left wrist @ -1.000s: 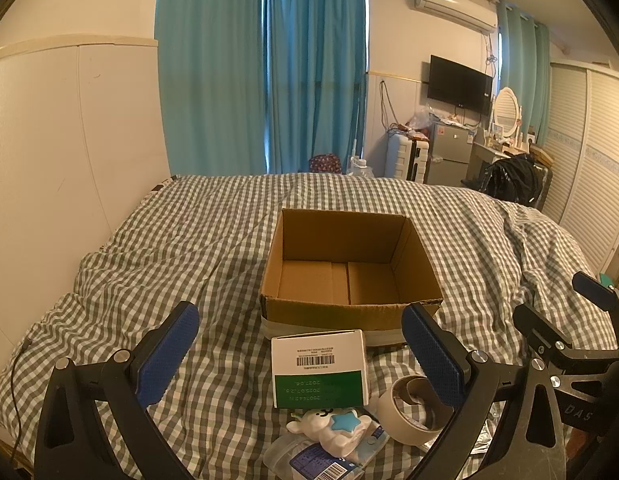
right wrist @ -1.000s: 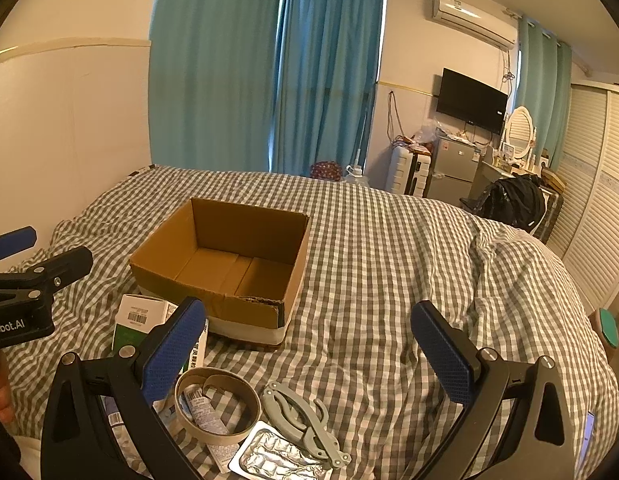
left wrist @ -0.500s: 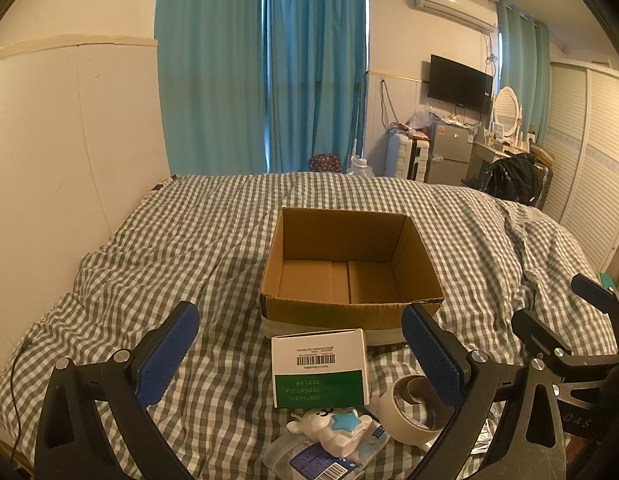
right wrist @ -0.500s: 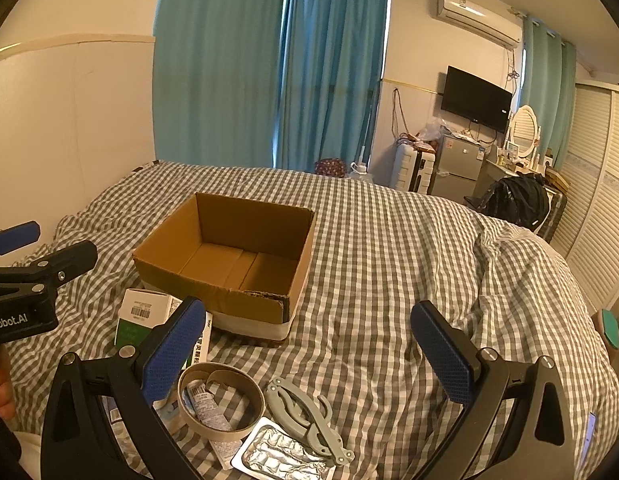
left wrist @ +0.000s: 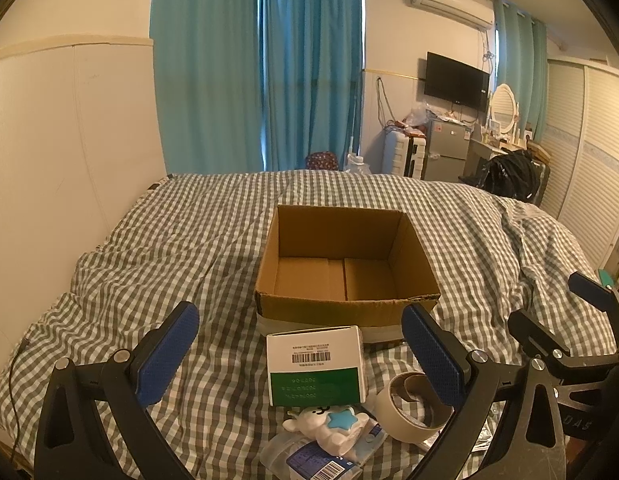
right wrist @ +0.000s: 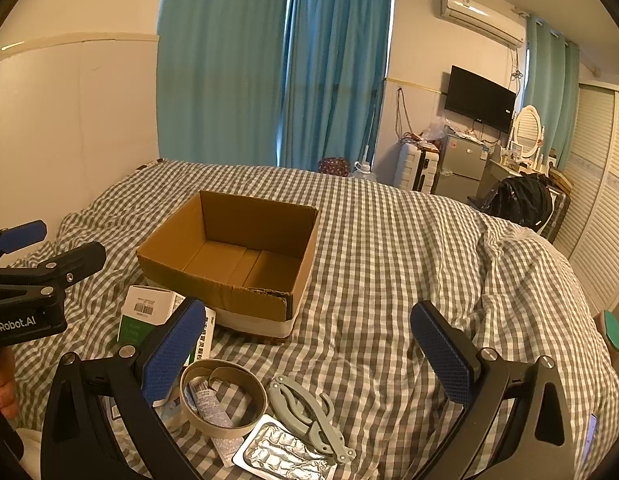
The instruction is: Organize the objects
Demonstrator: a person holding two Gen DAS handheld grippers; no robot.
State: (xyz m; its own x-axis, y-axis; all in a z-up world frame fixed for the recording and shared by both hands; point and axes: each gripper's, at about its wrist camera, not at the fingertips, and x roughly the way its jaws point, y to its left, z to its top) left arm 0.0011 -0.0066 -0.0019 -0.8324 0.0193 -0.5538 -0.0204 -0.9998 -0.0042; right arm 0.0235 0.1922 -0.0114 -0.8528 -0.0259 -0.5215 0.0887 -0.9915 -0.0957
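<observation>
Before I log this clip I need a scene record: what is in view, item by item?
open brown cardboard box: 1, nothing visible inside, mid-bed
white and green carton with barcode: 1, just in front of the box
beige tape roll: 1, right of the carton
grey folding scissors: 1, right of the roll
silver blister pack: 1, near edge
white bear toy with blue star: 1, in front of the carton
grey-white checked bedspread: 1, under everything
left gripper: blue pads, open, empty
right gripper: blue pads, open, empty
</observation>
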